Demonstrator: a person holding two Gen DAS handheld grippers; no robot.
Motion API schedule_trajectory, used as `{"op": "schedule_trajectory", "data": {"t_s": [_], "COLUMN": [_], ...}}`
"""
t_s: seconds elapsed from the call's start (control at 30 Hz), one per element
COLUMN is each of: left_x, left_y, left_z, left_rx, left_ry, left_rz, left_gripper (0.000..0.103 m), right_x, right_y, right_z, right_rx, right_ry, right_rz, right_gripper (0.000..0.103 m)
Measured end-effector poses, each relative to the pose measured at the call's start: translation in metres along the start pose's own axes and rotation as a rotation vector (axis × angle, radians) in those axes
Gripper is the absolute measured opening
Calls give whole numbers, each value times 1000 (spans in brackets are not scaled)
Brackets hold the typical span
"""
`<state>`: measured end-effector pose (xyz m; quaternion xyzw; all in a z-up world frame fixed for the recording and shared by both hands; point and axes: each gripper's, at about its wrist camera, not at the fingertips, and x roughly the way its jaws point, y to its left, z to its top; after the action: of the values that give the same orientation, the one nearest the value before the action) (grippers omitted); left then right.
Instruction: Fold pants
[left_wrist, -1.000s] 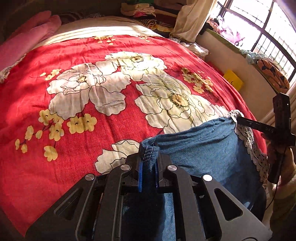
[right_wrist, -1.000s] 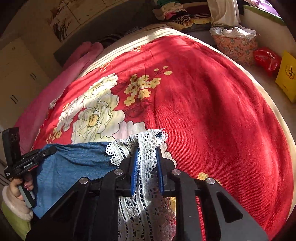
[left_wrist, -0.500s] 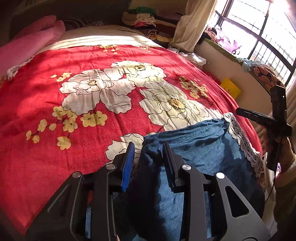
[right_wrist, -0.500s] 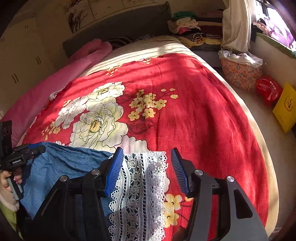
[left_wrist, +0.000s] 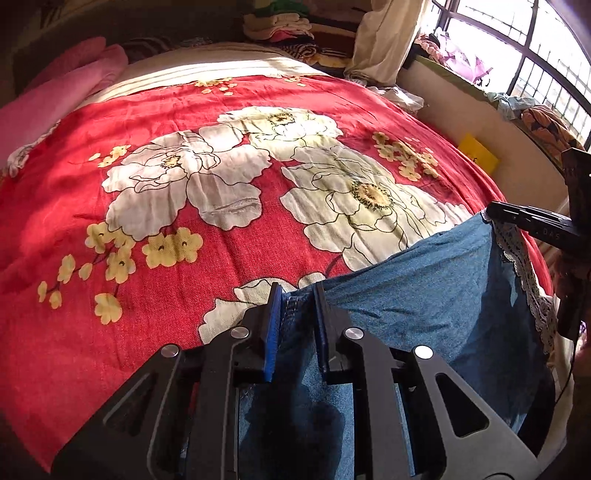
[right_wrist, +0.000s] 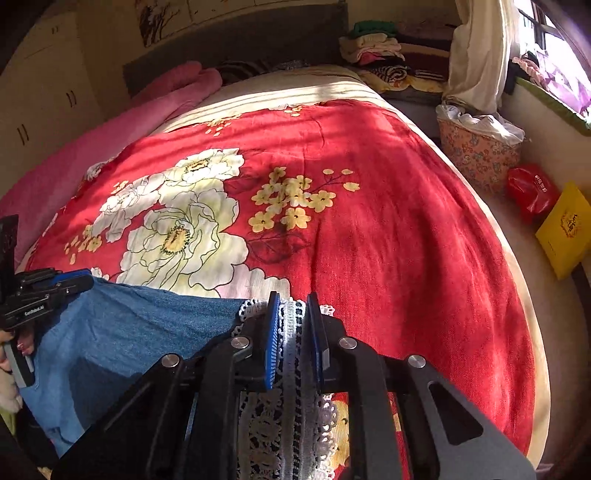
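Blue denim pants (left_wrist: 436, 291) with a white lace hem (right_wrist: 291, 369) lie at the near edge of a red floral bedspread (left_wrist: 229, 236). My left gripper (left_wrist: 297, 291) is shut on a denim corner of the pants. My right gripper (right_wrist: 290, 299) is shut on the lace hem. Each gripper shows in the other's view, the right at the pants' far corner (left_wrist: 517, 218) and the left at the left corner (right_wrist: 55, 284). The cloth is stretched between them.
A pink blanket (right_wrist: 122, 129) lies along the bed's left side. Folded clothes (right_wrist: 373, 48) are stacked past the head of the bed. A floral basket (right_wrist: 476, 151), a red bag (right_wrist: 532, 188) and a yellow bag (right_wrist: 569, 229) stand on the floor at the right.
Both grippers were shut on the pants, opened half a second ago, and have now closed again on the denim corner and the lace hem, pulling the edge taut.
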<state>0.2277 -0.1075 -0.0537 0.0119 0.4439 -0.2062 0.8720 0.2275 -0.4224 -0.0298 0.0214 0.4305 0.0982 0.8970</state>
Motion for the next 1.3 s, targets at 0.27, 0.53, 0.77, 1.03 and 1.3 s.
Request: {"op": "schedule_trajectory", "data": {"t_s": [0.27,0.53,0.77,1.03,1.3], "left_x": [-2,-57,-118,-178,-196], "left_y": [9,15,36,77,117], "left_z": [2,-2,-46,-119,-183], "left_rx": [-32,-77,-136,-260,-458], "left_ry": [-16,-113,-149,-157,-112], "left_rz": [1,-12,44,156,133], "left_gripper": [11,36,58,72,82], "right_x": [23,-49,-82,-90,-102], "right_y": [-3,-8,-7,-1,2], "right_z": [0,-15,-66,-118,-134], "right_rx": [-5,55,127,211,261], "right_ry": [47,-89,-75,-41,-58], "right_rz": [-82,-19,24,55,61], "right_gripper": [41,61,73,79,85]}}
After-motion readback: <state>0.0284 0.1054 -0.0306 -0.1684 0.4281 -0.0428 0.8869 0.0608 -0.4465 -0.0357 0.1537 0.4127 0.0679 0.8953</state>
